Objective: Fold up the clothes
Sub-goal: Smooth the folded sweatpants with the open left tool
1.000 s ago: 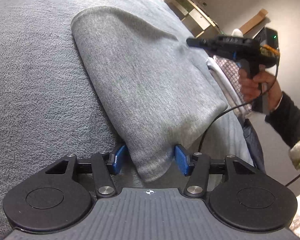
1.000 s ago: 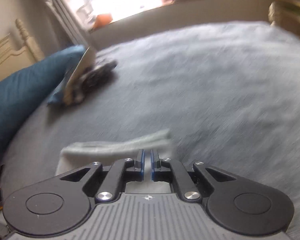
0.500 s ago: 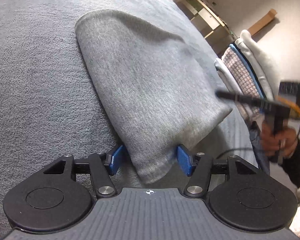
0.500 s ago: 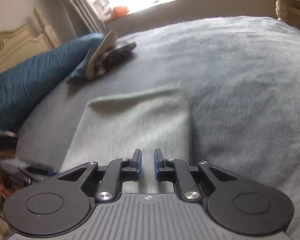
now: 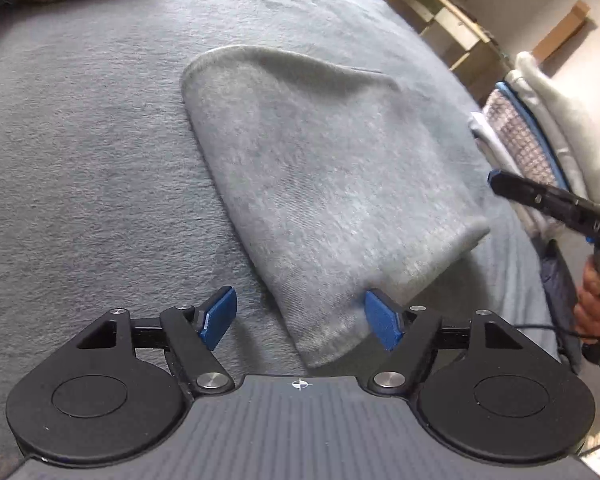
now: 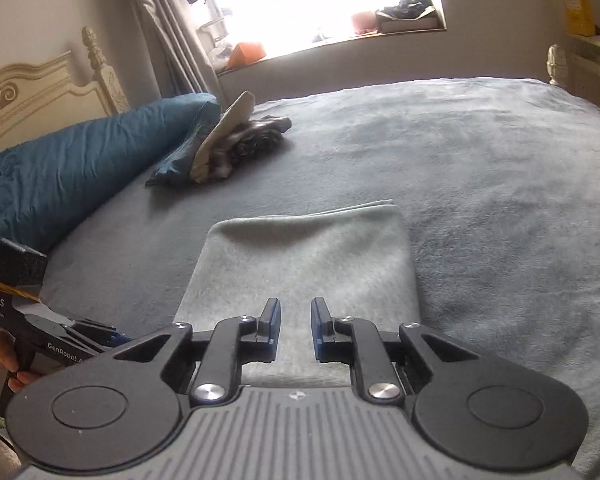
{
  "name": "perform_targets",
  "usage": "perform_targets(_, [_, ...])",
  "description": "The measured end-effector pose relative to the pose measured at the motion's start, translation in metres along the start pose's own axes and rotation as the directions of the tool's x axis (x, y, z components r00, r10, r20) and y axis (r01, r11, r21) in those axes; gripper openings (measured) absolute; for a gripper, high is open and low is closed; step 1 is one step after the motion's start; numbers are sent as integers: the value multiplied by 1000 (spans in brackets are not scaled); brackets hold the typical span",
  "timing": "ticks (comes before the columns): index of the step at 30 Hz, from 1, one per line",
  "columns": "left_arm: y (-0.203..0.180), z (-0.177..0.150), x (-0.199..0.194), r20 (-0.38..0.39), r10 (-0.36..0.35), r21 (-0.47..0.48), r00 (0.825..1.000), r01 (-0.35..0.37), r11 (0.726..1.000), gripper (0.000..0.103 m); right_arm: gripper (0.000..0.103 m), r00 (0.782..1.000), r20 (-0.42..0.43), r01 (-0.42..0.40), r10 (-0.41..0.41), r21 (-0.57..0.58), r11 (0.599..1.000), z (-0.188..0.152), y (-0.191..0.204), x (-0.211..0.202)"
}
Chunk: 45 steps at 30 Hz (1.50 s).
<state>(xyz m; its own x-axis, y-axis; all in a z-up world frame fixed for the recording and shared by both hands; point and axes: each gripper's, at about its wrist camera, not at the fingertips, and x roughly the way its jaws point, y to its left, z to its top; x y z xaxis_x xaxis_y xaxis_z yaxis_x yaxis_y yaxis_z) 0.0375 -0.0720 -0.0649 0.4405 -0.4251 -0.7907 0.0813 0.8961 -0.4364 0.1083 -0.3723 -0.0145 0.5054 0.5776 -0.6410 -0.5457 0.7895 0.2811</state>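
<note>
A folded light grey garment [image 5: 320, 184] lies flat on the grey bed blanket [image 5: 80, 160]. My left gripper [image 5: 300, 320] hovers at its near corner with jaws opening wide. The corner sits between the pads: the right pad brushes its edge and the left pad stands clear, so nothing is pinched. In the right wrist view the garment [image 6: 304, 256] lies straight ahead. My right gripper [image 6: 296, 322] hangs over its near edge, jaws opening a little with a narrow gap and no cloth between them. The right gripper [image 5: 496, 180] also shows at the right edge of the left view, held by a hand.
A stack of folded clothes [image 5: 540, 148] sits on the bed beside the garment. A blue duvet [image 6: 72, 168] and a crumpled dark pile [image 6: 252, 140] lie near the cream headboard [image 6: 28, 92]. A wooden bed frame [image 5: 440, 12] is at the far end.
My left jaws spread and released the garment's corner, and that gripper lifted slightly. My right gripper swung back to the garment's near edge and its shut jaws parted a little.
</note>
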Motion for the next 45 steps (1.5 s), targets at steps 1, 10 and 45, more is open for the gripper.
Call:
perform_targets(1, [0, 1, 0, -6, 21, -4, 1000, -21, 1000, 74, 18, 1000, -23, 2, -2, -5, 1000, -3, 3, 8])
perform_targets(10, [-26, 6, -16, 58, 257, 147, 965, -262, 954, 76, 18, 989, -99, 95, -108, -122, 988, -23, 33, 6])
perform_targets(45, [8, 48, 19, -10, 114, 79, 993, -113, 990, 95, 83, 997, -62, -7, 40, 456, 890, 21, -122, 43])
